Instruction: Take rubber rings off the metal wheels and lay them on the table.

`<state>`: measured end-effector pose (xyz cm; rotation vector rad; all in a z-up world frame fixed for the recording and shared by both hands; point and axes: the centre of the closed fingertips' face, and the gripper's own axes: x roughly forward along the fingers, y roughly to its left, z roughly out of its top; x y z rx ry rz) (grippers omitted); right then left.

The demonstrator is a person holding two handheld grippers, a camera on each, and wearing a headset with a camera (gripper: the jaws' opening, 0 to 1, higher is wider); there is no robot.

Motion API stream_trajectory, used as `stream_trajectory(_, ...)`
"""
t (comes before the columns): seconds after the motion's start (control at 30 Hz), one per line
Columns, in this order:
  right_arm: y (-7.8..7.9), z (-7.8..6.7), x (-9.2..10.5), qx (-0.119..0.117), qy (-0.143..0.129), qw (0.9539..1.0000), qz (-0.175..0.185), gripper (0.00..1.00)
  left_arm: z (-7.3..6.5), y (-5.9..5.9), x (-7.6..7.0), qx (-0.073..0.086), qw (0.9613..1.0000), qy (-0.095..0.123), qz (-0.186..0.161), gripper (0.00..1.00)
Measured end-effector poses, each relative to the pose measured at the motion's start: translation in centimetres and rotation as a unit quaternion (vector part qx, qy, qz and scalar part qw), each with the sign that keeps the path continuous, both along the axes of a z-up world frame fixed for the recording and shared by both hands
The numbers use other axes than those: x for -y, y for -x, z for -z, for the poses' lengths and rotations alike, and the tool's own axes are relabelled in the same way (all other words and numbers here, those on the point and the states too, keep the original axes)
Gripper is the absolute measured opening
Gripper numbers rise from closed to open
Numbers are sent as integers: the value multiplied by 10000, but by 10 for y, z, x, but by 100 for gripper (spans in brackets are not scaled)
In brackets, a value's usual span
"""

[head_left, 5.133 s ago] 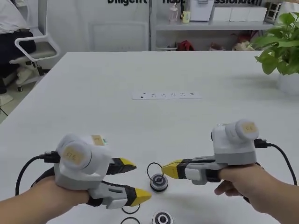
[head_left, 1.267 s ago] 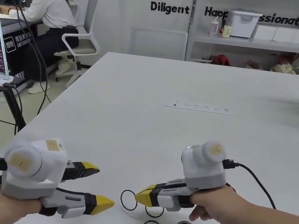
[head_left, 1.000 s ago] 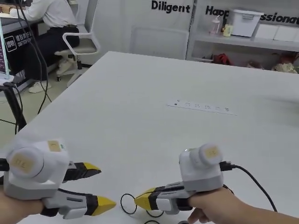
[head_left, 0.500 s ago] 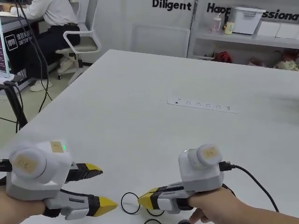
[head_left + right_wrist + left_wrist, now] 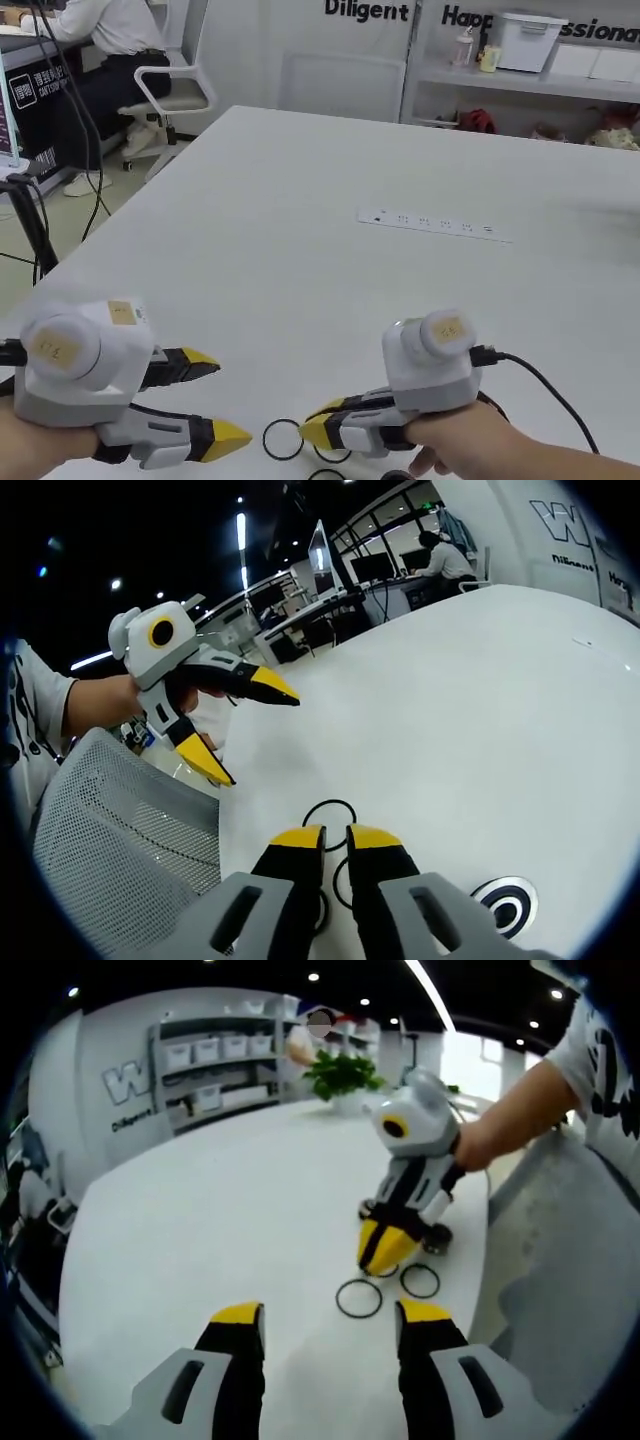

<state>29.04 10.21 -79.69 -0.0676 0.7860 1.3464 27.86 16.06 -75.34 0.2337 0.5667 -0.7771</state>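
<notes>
A black rubber ring lies flat on the white table near its front edge, just left of my right gripper, whose yellow-tipped jaws are shut. A second ring lies under that gripper. My left gripper hovers to the left, open and holding nothing. In the left gripper view both rings lie ahead of my left gripper. In the right gripper view a ring lies past my right gripper, and a metal wheel stands at lower right.
A white power strip lies mid-table. An office chair and a seated person are beyond the table's left edge. Shelves with boxes line the back wall. A grey mesh chair sits close to the table's near edge.
Over five seconds my head has turned left and the wheels have left the head view. In the last second the right gripper dipped slightly; the ring stayed beside its tips.
</notes>
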Motion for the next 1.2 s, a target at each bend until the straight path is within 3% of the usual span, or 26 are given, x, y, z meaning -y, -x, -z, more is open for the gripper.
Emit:
stream_trajectory(0.77,-25,-43,28,324,-491,9976,371,13,-16,-10,15,135,9998,-43,140,54)
stream_trajectory(1.2,-32,-57,60,607,-471,9957,526,15,-22,-22,44,183,9991,-38,389,54)
